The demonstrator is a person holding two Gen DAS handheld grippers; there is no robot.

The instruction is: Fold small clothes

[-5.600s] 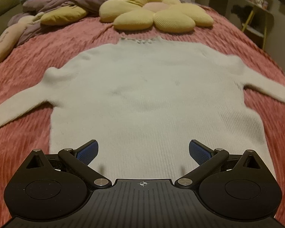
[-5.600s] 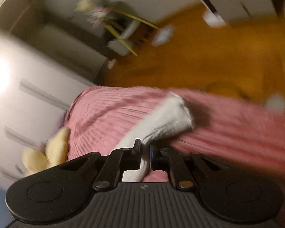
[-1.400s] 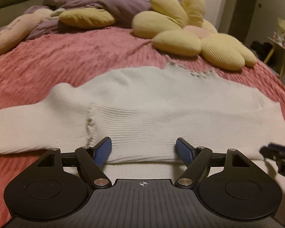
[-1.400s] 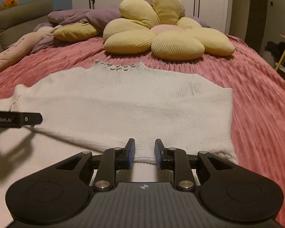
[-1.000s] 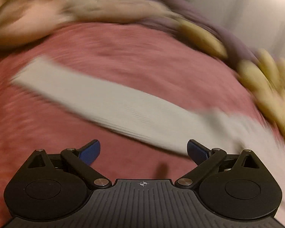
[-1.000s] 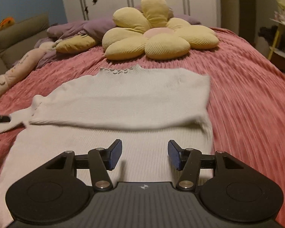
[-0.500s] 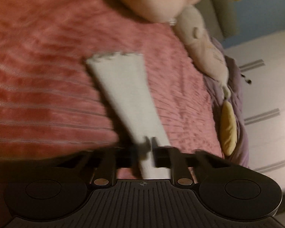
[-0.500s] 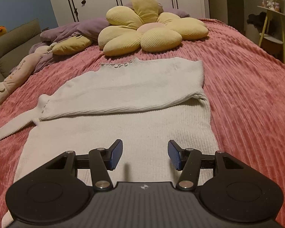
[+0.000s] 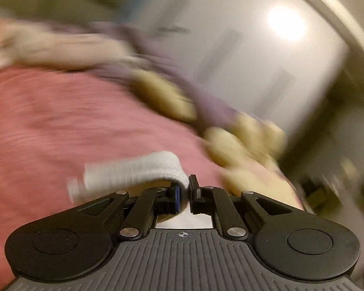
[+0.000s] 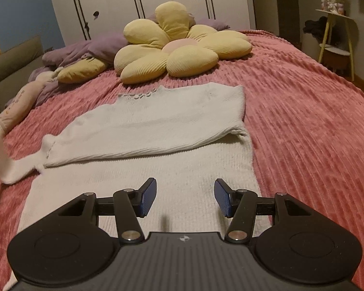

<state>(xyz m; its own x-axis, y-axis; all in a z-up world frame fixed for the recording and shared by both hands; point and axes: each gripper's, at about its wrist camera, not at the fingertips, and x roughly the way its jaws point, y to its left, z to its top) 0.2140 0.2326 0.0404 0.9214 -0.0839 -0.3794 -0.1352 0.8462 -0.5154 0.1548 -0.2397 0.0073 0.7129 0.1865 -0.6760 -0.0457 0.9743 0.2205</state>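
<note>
Pink ribbed bedspread (image 10: 315, 121) carries your white sweater (image 10: 157, 131), lying flat with one sleeve already folded across the chest. Your left gripper (image 9: 185, 190) has its jaws clamped on the other sleeve's cuff (image 9: 138, 169), lifted off the bed in a blurred view. Your right gripper (image 10: 185, 197) hovers over the hem, jaws apart and empty. Beyond the collar sits a yellow flower cushion (image 10: 179, 46).

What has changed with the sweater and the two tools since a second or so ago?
The left gripper has swung to the left sleeve, closed its jaws on it and lifted its end off the bedspread. The right gripper is unchanged, jaws open above the sweater, whose right sleeve stays folded across.
</note>
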